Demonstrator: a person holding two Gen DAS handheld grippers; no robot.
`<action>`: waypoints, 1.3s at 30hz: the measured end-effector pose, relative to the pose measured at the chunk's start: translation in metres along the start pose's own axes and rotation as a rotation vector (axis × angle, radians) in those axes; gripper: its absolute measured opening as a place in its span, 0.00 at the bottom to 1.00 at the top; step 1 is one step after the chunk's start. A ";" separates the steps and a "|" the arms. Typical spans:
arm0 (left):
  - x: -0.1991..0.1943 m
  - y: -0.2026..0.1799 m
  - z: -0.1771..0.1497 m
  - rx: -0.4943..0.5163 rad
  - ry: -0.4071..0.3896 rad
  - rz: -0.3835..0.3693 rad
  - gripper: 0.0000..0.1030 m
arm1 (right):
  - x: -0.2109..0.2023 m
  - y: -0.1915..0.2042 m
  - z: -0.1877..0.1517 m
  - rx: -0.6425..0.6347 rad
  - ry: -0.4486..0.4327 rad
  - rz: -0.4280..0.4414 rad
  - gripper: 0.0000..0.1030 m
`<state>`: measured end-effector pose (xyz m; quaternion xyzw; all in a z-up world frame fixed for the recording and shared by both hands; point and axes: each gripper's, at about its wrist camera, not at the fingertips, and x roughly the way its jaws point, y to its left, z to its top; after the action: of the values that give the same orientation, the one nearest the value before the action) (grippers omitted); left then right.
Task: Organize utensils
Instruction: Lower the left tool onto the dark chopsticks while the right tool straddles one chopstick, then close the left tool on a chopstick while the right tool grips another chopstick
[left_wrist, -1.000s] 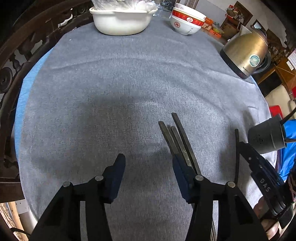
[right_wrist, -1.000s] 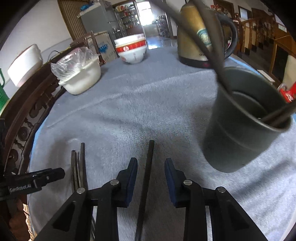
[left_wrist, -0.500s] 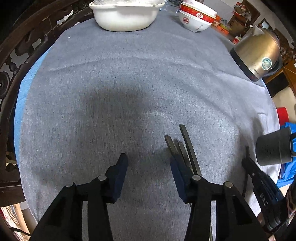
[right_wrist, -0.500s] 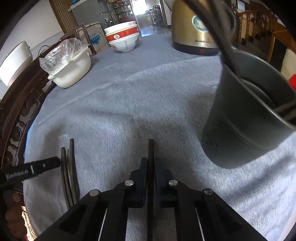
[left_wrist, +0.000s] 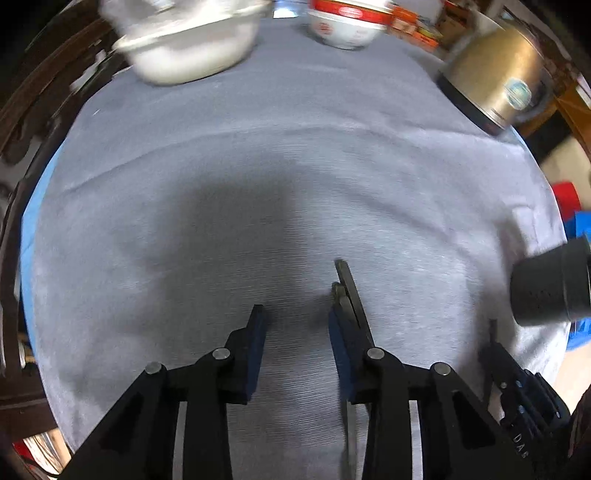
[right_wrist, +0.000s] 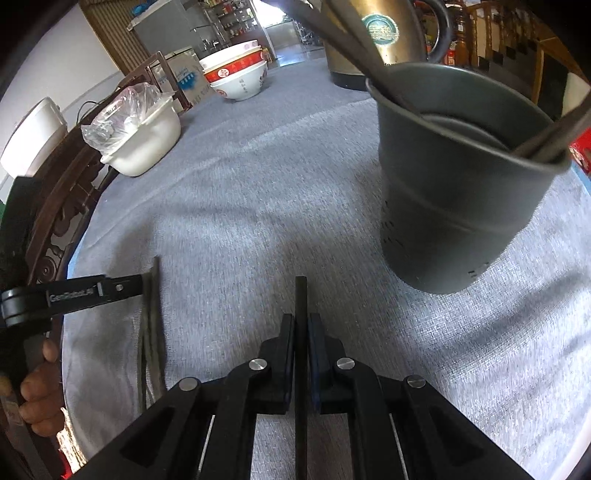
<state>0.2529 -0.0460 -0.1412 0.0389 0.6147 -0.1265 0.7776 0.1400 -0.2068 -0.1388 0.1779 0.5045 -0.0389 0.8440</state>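
The right gripper (right_wrist: 302, 325) is clamping a single dark chopstick (right_wrist: 301, 295) between its pads, the stick running straight toward 12 o'clock past the fingertips and back under the gripper body toward 6 o'clock. At about 1 o'clock from that grip, a dark grey utensil cup (right_wrist: 454, 206) is standing upright on the grey tablecloth (right_wrist: 240, 206), near but apart from the stick's tip, with more chopsticks leaning out over its rim. At 9 o'clock, a loose bundle of chopsticks (right_wrist: 151, 332) is lying on the cloth, with the left gripper (left_wrist: 295, 317) just beside it.

In the left wrist view, the left gripper's jaws are closing with only bare cloth between the pads; the bundle is lying along the outside of the right-hand pad, its ends poking toward 12 o'clock. Whether pad and sticks are touching cannot be told. At 3 o'clock the cup is showing at the frame's edge. A white basin (left_wrist: 184, 48), stacked red-and-white bowls (left_wrist: 347, 22) and a gold kettle (left_wrist: 498, 77) are sitting along the far rim, from 11 to 1 o'clock
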 end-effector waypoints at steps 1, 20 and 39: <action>0.001 -0.006 0.000 0.021 0.001 -0.009 0.34 | 0.000 0.000 -0.001 0.000 0.000 0.000 0.09; 0.001 -0.012 -0.020 0.113 0.057 -0.040 0.34 | -0.004 -0.010 -0.004 0.037 0.004 0.040 0.09; 0.014 -0.019 0.026 0.108 0.032 -0.011 0.41 | 0.005 -0.007 0.011 0.037 0.031 0.028 0.09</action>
<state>0.2757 -0.0723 -0.1463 0.0793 0.6196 -0.1629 0.7637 0.1502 -0.2161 -0.1402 0.2012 0.5141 -0.0339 0.8331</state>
